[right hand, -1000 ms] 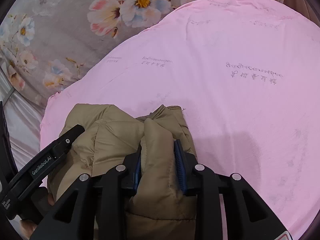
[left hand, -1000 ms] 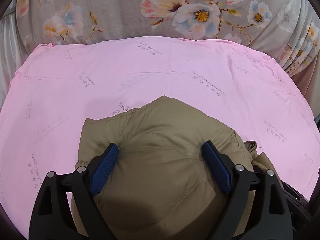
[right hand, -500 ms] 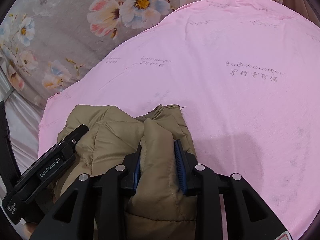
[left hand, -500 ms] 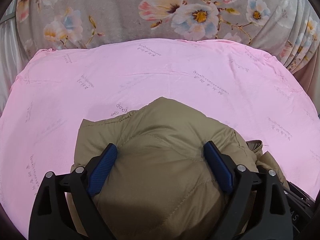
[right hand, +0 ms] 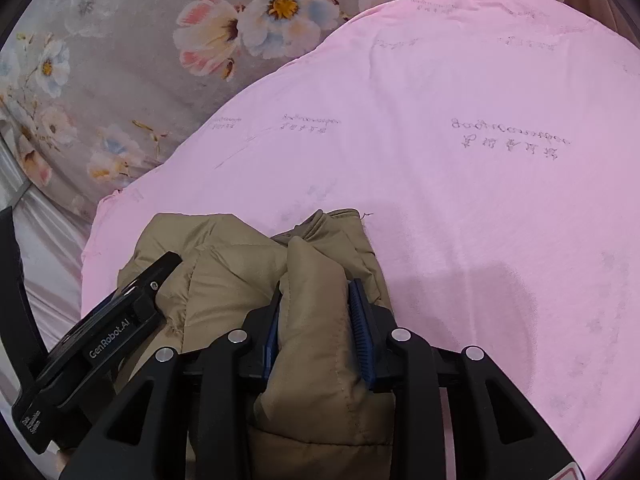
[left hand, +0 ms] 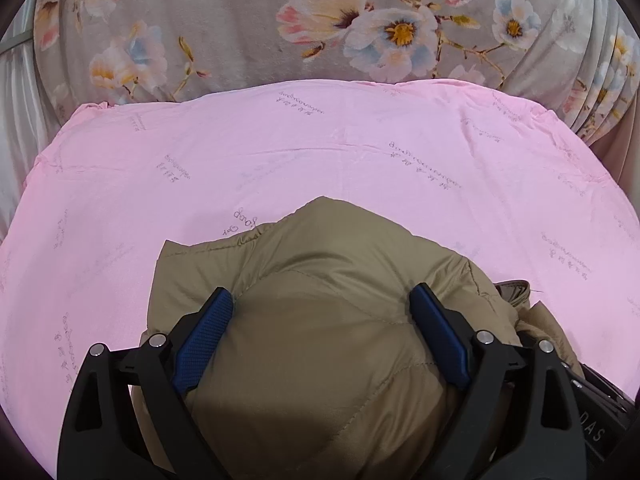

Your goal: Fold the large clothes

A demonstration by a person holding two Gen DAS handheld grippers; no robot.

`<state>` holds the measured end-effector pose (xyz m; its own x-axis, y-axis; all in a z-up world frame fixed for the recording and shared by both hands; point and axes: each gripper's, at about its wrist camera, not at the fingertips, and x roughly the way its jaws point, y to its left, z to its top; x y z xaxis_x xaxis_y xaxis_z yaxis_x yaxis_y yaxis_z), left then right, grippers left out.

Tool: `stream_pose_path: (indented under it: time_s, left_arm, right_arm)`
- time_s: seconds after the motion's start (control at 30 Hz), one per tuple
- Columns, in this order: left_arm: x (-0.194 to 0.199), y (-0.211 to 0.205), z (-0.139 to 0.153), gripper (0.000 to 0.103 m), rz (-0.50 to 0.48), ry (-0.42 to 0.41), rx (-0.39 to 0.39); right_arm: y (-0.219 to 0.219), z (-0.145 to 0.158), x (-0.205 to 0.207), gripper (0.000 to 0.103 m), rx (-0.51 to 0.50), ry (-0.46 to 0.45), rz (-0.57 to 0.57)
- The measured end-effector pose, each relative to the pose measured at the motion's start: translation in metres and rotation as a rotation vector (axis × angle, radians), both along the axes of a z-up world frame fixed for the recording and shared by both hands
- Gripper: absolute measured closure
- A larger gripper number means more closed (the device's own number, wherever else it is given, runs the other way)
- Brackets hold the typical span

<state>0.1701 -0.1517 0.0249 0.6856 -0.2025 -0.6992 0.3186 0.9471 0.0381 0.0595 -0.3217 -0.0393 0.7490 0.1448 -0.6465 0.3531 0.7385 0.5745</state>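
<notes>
Lying bunched at the lower centre of both views, a khaki quilted jacket [left hand: 320,320] is being kept on a pink printed sheet [left hand: 360,168].

Left wrist view, from left to right: a strip of pale satin-like fabric [left hand: 16,92] is being shown at the far left edge. Beside it, a grey floral bedcover [left hand: 240,32] is being seen across the whole top of the frame, above the sheet's far edge. At lower centre, the left gripper [left hand: 320,308] is being held with its jaws spread wide over the jacket's padded bulk; the blue pads [left hand: 204,336] are being set at either flank of the mound, and whether they are pressing on the cloth cannot be told. At the lower right, a dark edge of the other tool is being glimpsed beside a fold of the jacket.

Right wrist view, from left to right: the black body of the left gripper, lettered "GenRobot.AI", is being seen at the lower left, against the jacket's left side. At lower centre, the right gripper [right hand: 316,300] is being held clenched on an upright ridge of the jacket [right hand: 312,280], the fabric being squeezed between both blue pads [right hand: 360,320]. To the right, bare sheet [right hand: 500,200] is being shown, with a soft shadow falling on it.
</notes>
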Motion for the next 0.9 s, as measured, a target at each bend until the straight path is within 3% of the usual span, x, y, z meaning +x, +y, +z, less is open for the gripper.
stream_pose_path:
  time_s: [0.13, 0.27, 0.4, 0.47, 0.57, 0.7, 0.9]
  left_arm:
    - [-0.014, 0.022, 0.015, 0.015, 0.002, 0.039, -0.058]
    - [-0.046, 0.049, 0.032, 0.015, 0.005, 0.068, -0.117]
    - [-0.086, 0.064, 0.037, 0.015, -0.028, 0.101, -0.163]
    - [-0.100, 0.066, 0.035, 0.015, -0.037, 0.111, -0.179]
    - [-0.116, 0.065, 0.026, 0.015, -0.035, 0.102, -0.138]
    - [-0.132, 0.055, 0.013, 0.012, -0.029, 0.013, -0.035]
    - [-0.134, 0.052, 0.005, 0.008, -0.021, -0.031, -0.027]
  right_arm:
    - [-0.006, 0.025, -0.037, 0.067, -0.002, -0.040, -0.035]
    - [-0.001, 0.050, -0.078, 0.067, -0.116, -0.059, -0.055]
    - [0.016, 0.054, -0.102, 0.084, -0.138, -0.061, 0.007]
    - [0.030, 0.049, -0.107, 0.086, -0.146, -0.042, 0.049]
    - [0.044, 0.034, -0.108, 0.087, -0.185, 0.003, 0.071]
    - [0.047, 0.020, -0.109, 0.087, -0.176, 0.010, 0.069]
    - [0.051, 0.008, -0.111, 0.087, -0.200, -0.008, 0.066]
